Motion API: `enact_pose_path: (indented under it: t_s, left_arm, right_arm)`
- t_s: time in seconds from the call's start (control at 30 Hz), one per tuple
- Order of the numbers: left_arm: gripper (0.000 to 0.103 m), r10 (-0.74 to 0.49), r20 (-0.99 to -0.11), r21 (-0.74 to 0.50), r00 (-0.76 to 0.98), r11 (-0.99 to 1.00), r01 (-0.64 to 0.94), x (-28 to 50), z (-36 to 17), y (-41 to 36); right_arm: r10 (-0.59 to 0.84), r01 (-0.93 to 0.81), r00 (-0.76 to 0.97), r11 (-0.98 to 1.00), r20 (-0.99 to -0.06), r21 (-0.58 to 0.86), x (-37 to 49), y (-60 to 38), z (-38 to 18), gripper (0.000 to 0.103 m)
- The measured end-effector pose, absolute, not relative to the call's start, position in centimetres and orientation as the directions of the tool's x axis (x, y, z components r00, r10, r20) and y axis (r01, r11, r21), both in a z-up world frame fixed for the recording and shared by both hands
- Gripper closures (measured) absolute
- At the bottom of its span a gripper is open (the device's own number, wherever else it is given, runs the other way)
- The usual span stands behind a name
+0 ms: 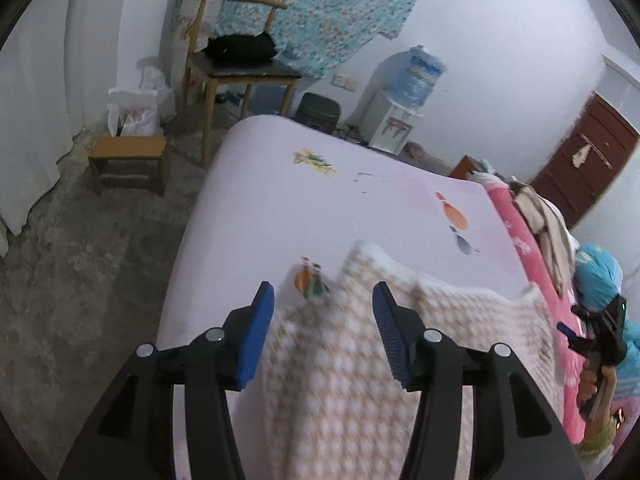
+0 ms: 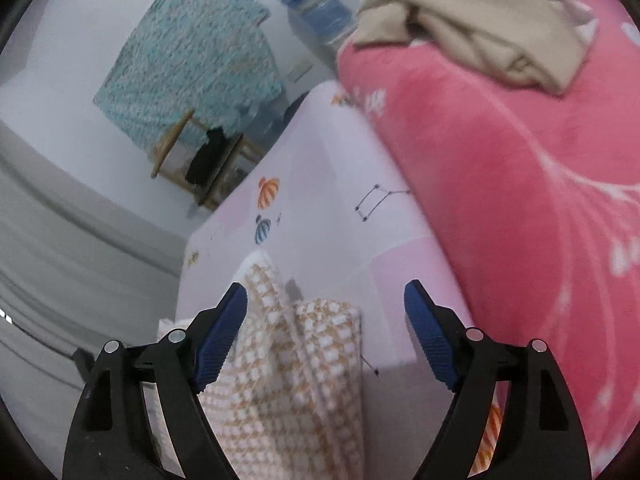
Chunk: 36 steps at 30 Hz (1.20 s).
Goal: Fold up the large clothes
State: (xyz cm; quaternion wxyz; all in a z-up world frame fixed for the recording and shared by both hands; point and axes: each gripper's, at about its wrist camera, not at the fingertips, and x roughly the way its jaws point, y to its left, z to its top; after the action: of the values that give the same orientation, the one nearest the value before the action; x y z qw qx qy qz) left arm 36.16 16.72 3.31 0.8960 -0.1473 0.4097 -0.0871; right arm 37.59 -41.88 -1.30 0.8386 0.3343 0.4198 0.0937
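- A bed point(image 1: 280, 208) carries everything, covered by a pale lilac sheet point(image 2: 320, 184) printed with small orange and blue pumpkins.
- A tan-and-white checked knit garment point(image 1: 340, 360) lies on the near part of the sheet, its far edge rumpled into ridges.
- A pink blanket point(image 2: 500, 200) with white floral pattern lies along the bed's right side, over the sheet.
- A crumpled beige garment point(image 2: 472, 24) rests on the pink blanket at the far end.
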Motion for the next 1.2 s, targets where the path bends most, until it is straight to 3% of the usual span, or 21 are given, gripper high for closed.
enact_pose_path:
  t_s: [0.2,0.3,0.37,0.6,0.9,1.07,1.2]
  left_arm:
    - [0.038,-0.320,-0.669,-0.282,0.671,0.944,0.169,28.0,6.7,13.5]
    - [0.031,-0.334,-0.669,-0.238,0.664,0.942,0.235,23.6,7.2,11.2]
    - [0.023,-0.337,-0.668,-0.205,0.663,0.940,0.271,20.0,7.4,9.4]
    - [0.006,-0.296,-0.655,-0.130,0.695,0.950,0.283,12.6,7.3,5.8]
    - [0.006,-0.188,-0.639,-0.027,0.746,0.975,0.221,8.4,7.3,3.6]
    - [0.006,-0.011,-0.617,0.107,0.787,0.990,0.097,8.3,7.5,2.3]
    - [0.006,0.018,-0.641,0.130,0.767,0.988,0.085,8.8,7.0,1.5]
  right_arm:
    - [0.350,0.009,0.679,0.875,-0.646,0.484,30.2,-37.3,4.4,0.025]
    - [0.332,-0.086,0.694,0.919,-0.639,0.384,24.4,-32.7,6.6,0.016]
    - [0.302,-0.112,0.701,0.942,-0.646,0.318,20.9,-30.5,7.2,0.011]
    - [0.173,-0.103,0.736,0.984,-0.655,0.143,11.3,-23.5,7.0,0.008]
    - [-0.079,0.039,0.777,0.996,-0.625,-0.077,6.9,-20.4,6.0,0.008]
    - [-0.105,0.061,0.779,0.994,-0.619,-0.092,6.5,-20.0,6.1,0.008]
    - [-0.138,0.078,0.781,0.989,-0.609,-0.123,6.5,-19.5,6.0,0.008]
